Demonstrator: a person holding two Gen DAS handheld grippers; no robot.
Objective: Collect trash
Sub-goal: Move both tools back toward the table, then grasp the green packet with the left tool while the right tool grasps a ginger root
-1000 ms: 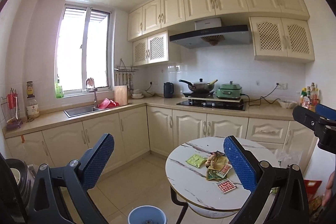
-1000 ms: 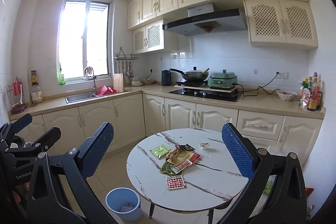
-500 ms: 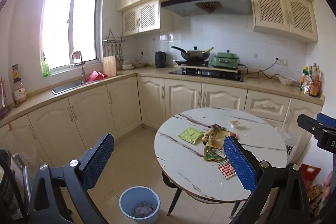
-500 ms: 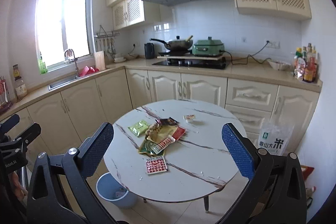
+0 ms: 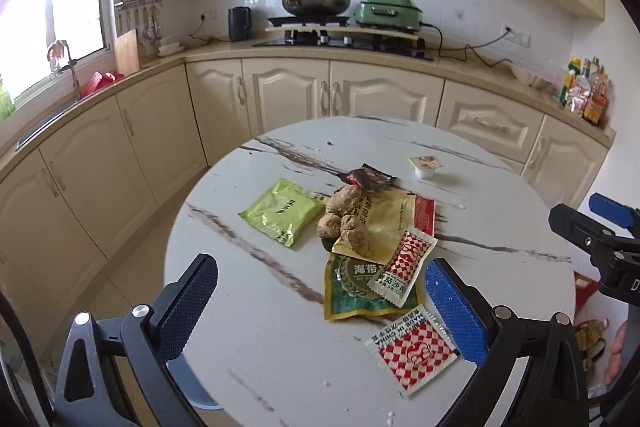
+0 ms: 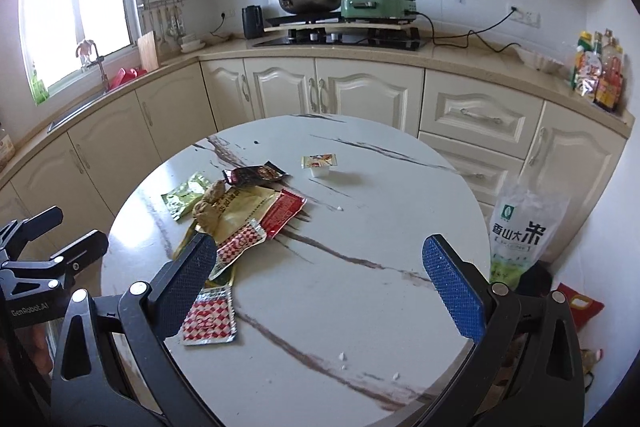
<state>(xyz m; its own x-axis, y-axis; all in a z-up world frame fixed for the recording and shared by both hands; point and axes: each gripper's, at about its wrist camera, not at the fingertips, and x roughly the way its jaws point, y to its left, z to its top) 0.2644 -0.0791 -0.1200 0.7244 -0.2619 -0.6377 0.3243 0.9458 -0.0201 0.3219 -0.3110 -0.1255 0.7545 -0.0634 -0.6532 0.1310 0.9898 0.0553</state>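
White marble with dark veins tops the round table (image 5: 248, 311), and every piece of trash lies on it yet, so by my reading collection has not started. Both grippers hang over the near edge with their blue pads spread wide and nothing between them: the left gripper (image 5: 320, 301) faces the heap, the right gripper (image 6: 320, 275) sits toward the right half of the tabletop. The heap lies around the middle, leaning to the left edge: a light green packet (image 5: 282, 214), a ginger root (image 5: 344, 223) on a tan pouch (image 5: 386, 223), a dark wrapper (image 5: 370, 178) behind, a dark green pouch (image 5: 360, 287) reading 海带, and a red-checked sachet (image 5: 402, 267) across it. A second checked sachet (image 5: 412, 349) lies nearest the front edge, and a small sealed cup (image 5: 425, 165) stands apart toward the far right edge. Off the table, a rice bag (image 6: 524, 227) shows 香山大米. The sachets' smaller print is too fine to read.
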